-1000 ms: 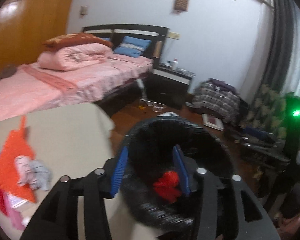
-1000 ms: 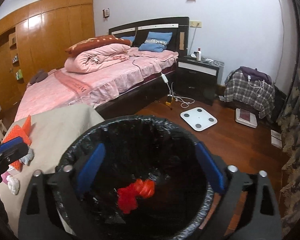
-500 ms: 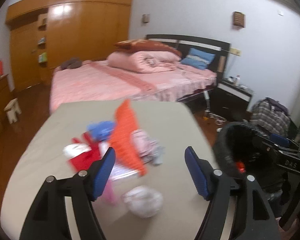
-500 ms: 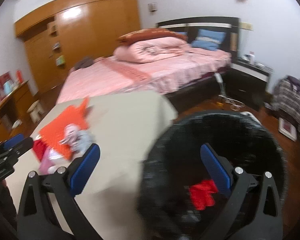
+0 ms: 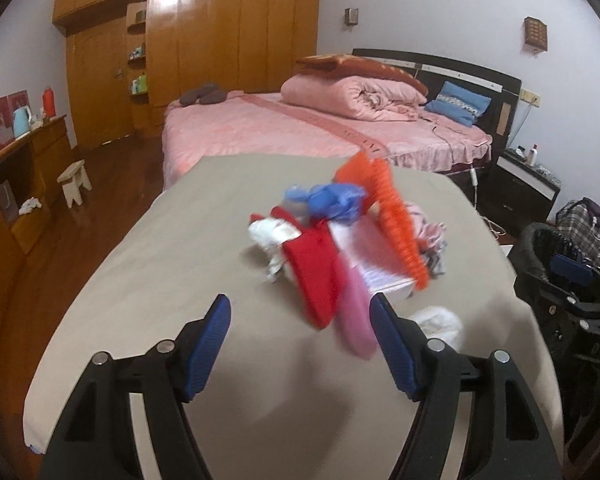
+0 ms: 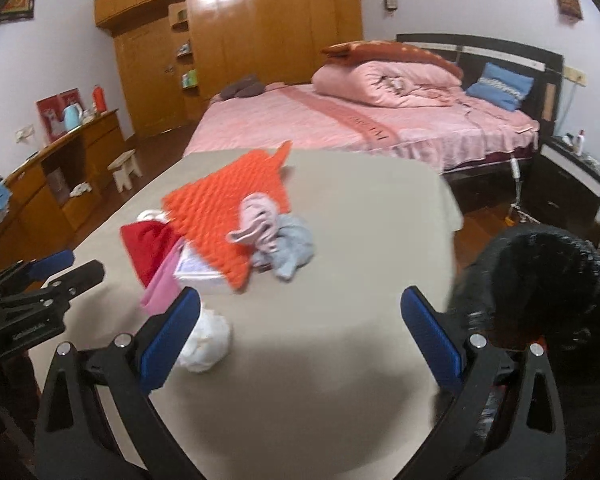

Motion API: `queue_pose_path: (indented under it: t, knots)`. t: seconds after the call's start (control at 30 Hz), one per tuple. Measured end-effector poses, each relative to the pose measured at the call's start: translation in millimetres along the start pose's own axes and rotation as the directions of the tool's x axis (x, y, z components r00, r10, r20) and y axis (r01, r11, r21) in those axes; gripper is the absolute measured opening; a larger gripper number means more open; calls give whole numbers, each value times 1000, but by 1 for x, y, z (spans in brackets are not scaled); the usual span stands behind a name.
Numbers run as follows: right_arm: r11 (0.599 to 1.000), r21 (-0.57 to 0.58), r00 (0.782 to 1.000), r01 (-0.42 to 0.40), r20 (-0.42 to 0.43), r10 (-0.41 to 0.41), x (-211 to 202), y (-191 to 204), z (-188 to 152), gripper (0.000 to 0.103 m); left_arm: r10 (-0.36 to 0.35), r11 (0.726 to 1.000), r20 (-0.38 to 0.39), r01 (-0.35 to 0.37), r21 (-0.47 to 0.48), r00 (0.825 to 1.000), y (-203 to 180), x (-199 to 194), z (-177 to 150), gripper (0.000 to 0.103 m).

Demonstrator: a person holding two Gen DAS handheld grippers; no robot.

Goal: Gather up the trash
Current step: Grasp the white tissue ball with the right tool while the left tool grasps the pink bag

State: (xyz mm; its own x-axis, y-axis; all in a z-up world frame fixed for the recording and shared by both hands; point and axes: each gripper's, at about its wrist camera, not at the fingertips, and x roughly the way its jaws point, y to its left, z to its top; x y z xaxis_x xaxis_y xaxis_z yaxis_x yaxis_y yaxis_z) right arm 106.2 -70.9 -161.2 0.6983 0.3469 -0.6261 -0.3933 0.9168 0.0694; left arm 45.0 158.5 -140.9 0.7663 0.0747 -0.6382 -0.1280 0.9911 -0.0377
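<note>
A pile of trash lies on the beige table: an orange bumpy sheet, a red piece, a pink strip, a blue crumple, pink and grey crumpled rags and a white wad. My left gripper is open and empty just short of the red piece and pink strip. My right gripper is open and empty, its left finger beside the white wad. The black-lined trash bin stands off the table's right edge.
A pink bed with a rolled quilt lies behind the table. A wooden wardrobe fills the back wall, a low cabinet and a stool stand at left, and a black nightstand at right.
Both grippers have swung left from over the trash bin to face the pile on the table. The left jaws have opened wider. The bin with the red scrap has slid to the right.
</note>
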Motion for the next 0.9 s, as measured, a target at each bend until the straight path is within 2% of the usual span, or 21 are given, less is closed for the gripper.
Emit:
queue_pose_path:
  t: [0.3,0.57,0.67,0.77,0.83,0.9]
  knots:
    - [997,-42,996,-67,-57,65,24,33,-10,97,27,1000,-20,-27,0,999,17,6,-8,71]
    - [991,-87,986,-100,-145,87,46,50,-23,79,39,999,-28,-39,-9,999,27,9,-11,71]
    - [988,-92,979,-121,-173,104,51,52,-27,63,36,999,-29,-37,-13,999,27,10,-12,71]
    - [979,-74,965,-192,-198,174,54,51,-28,39,30,999,-30,-31,-13,999,27,11,-12,71]
    - [974,-74,960,-212,-200,194,52,53,-29,30,24,1000,-30,-25,-9,999,24,12,-11,71]
    - [973,-72,960,-219,-195,202,49,52,-28,25,16,1000,-30,-16,-9,999,22,12,-11,71]
